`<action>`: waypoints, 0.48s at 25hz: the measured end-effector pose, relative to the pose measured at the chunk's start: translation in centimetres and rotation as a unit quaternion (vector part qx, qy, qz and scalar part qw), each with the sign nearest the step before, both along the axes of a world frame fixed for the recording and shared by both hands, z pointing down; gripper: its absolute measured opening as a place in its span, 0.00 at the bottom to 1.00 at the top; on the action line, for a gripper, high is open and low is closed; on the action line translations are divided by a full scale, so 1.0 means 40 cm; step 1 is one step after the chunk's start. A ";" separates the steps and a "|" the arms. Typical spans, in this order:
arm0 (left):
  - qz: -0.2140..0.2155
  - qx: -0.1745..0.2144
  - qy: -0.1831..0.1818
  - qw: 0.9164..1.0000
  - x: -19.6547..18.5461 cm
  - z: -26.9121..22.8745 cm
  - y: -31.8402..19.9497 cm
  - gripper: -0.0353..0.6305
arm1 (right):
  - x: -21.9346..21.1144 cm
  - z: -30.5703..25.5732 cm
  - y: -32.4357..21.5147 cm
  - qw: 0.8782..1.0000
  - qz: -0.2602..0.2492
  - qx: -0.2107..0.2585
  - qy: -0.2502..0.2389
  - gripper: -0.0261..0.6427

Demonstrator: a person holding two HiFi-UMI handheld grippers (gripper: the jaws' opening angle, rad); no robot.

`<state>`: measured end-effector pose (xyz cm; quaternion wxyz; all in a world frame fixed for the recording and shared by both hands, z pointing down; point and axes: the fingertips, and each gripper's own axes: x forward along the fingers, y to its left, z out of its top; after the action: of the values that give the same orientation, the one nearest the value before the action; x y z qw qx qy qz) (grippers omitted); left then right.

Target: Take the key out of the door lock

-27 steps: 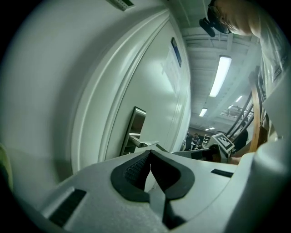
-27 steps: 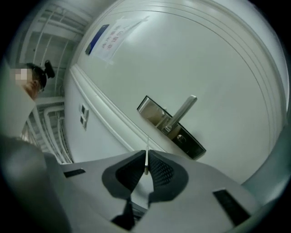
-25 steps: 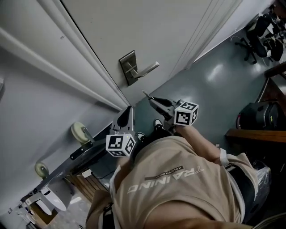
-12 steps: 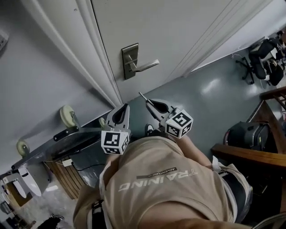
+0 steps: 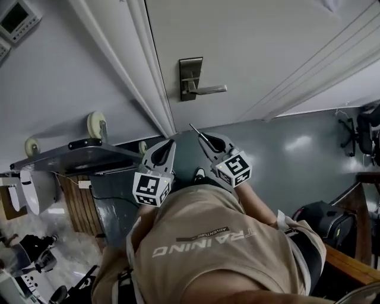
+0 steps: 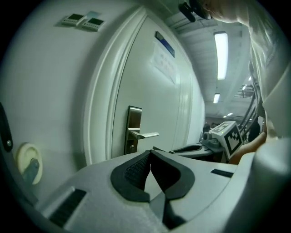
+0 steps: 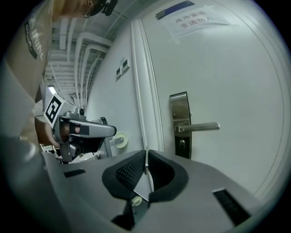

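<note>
The steel lock plate (image 5: 190, 79) with its lever handle (image 5: 209, 89) is on the white door (image 5: 255, 53), some way beyond both grippers. My right gripper (image 5: 203, 138) is shut on the key (image 5: 195, 129). The key's thin blade sticks out past the tips towards the door. In the right gripper view the key (image 7: 146, 160) stands on edge between the black pads, and the lock plate (image 7: 180, 125) shows a keyhole (image 7: 182, 144) with nothing in it. My left gripper (image 5: 168, 142) is beside the right one, shut on nothing, and it also faces the lock plate (image 6: 133, 129).
A wheeled metal trolley (image 5: 77, 148) lies against the wall left of the door frame (image 5: 155, 89). Wall panels (image 5: 18, 18) hang at the upper left. An office chair (image 5: 362, 133) and a dark bag (image 5: 317, 217) stand on the grey floor at the right. A paper notice (image 7: 193, 20) is high on the door.
The head view has swung, so the door and lock plate now stand more upright in the picture. The right gripper has rolled with the key still in it. Both grippers stay off the door.
</note>
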<state>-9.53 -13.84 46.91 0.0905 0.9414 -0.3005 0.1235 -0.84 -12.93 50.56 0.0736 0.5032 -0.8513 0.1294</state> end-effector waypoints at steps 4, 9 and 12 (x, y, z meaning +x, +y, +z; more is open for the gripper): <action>-0.053 -0.033 0.011 0.998 -0.009 0.034 0.035 0.06 | 0.022 0.028 0.018 1.000 -0.021 -0.004 -0.002 0.08; -0.077 -0.032 -0.003 0.997 -0.019 0.034 0.069 0.06 | 0.035 0.005 0.034 0.999 -0.039 0.004 -0.005 0.08; -0.081 -0.027 0.000 0.996 -0.013 0.024 0.069 0.06 | 0.034 -0.004 0.042 0.999 -0.044 0.011 -0.002 0.08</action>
<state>-10.06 -11.06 47.86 0.1258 0.9112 -0.3722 0.1241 0.54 -11.24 50.42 0.0720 0.4658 -0.8741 0.1177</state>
